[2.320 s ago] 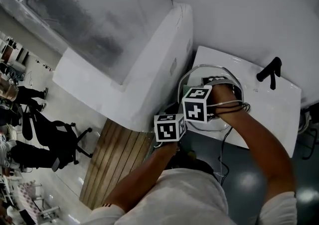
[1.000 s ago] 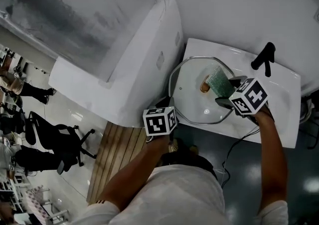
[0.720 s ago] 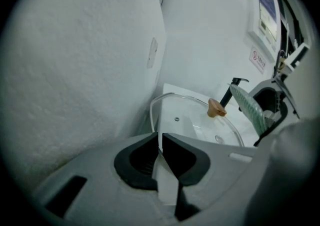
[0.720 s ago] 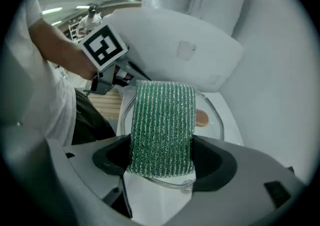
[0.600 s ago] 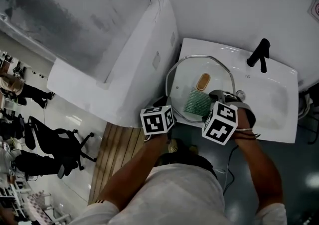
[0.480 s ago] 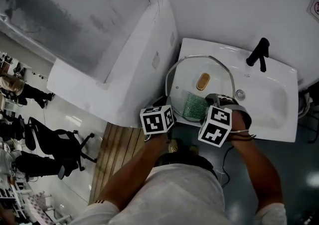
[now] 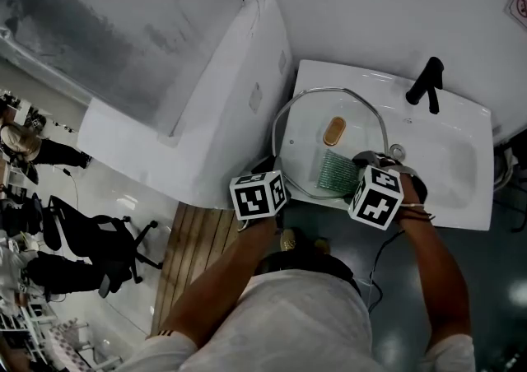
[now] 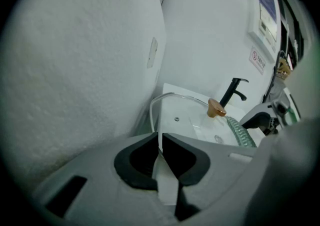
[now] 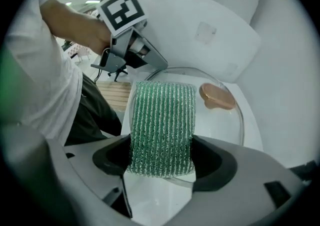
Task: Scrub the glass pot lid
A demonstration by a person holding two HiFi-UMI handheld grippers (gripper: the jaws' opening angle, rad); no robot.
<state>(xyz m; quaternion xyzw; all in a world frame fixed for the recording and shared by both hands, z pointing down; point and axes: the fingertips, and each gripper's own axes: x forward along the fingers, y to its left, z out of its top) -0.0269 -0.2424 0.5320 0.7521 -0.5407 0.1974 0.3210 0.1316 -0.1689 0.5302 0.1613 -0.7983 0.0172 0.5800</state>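
The glass pot lid [image 7: 306,125] with a tan knob [image 7: 334,131] sits tilted over the left part of a white sink [image 7: 451,166]. My left gripper [image 7: 278,171] is shut on the lid's near-left rim; the left gripper view shows the rim [image 8: 156,115] pinched between the dark pads. My right gripper [image 7: 351,168] is shut on a green scrubbing pad [image 7: 335,173], which lies against the near half of the glass, below the knob. In the right gripper view the pad [image 9: 162,125] fills the jaws, with the knob [image 9: 217,96] beyond it to the right.
A black faucet [image 7: 426,84] stands at the sink's back and a drain [image 7: 397,151] lies right of the lid. A big white slanted casing [image 7: 206,99] adjoins the sink on the left. Wooden slats [image 7: 185,255] cover the floor below it. Office chairs and people are far left.
My right gripper has carried the green pad from beside the knob at the lid's right down to the lid's near part, rolling as it went. The left gripper has kept its hold.
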